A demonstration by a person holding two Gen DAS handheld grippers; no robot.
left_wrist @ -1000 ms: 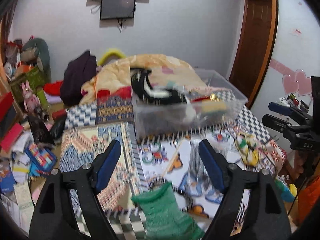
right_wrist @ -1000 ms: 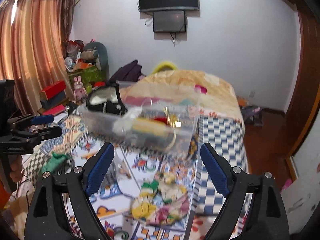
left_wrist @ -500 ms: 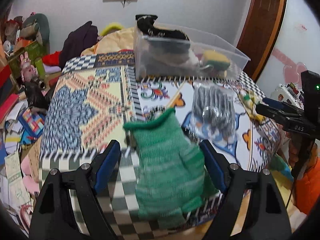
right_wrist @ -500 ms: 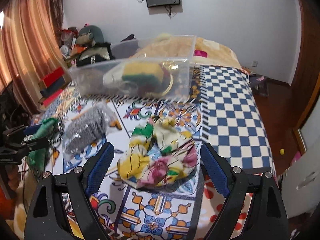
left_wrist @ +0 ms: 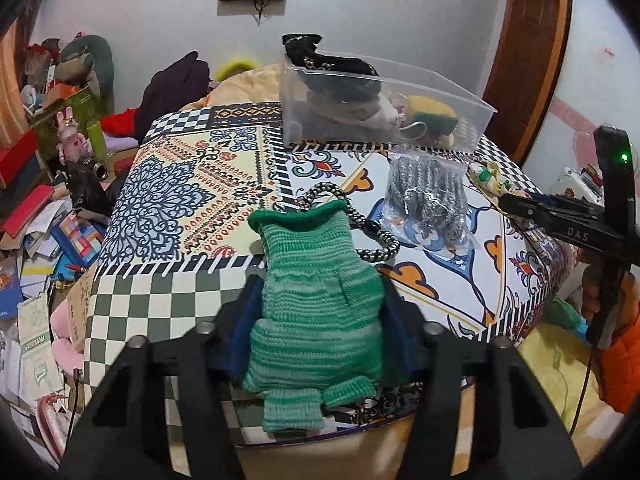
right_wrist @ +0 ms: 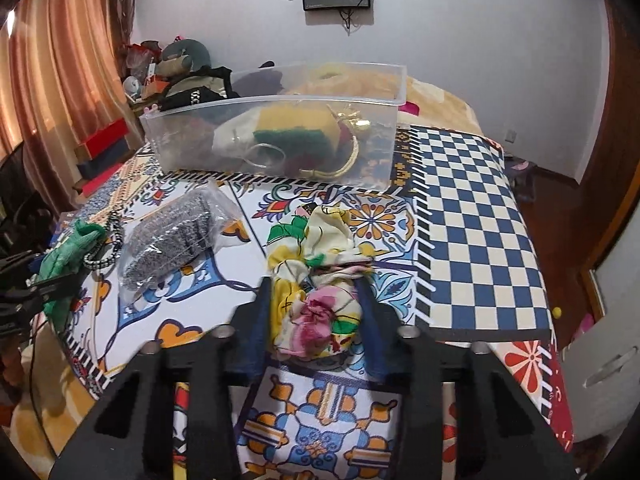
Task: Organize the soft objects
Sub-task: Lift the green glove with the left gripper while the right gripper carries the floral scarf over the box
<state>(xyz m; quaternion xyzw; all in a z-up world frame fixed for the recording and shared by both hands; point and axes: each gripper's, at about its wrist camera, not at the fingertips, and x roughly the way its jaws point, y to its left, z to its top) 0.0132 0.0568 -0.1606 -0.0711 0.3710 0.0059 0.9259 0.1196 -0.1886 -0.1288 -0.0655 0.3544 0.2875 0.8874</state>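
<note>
At the left edge of the patterned desk, the left hand-held gripper has its blue-padded jaws pressed in against both sides of a green knitted glove. The glove lies flat near the desk's front edge, cuff pointing away toward the far side, its fingers hanging just over the rim. A black-and-white braided cord loops out from under the cuff and lies just beside it.

A little further right sits a clear bag of grey knitted fabric, resting on the desk between the two grippers and touched by neither.

Right again, the right hand-held gripper is clamped narrow around a bunched floral cloth, yellow, white, pink and green, which rests on the desk with its upper folds spilling out past the fingertips.

Behind all of this, toward the far side of the desk, stands a clear plastic bin already holding a yellow-and-green sponge, dark fabric and other soft things.
</note>
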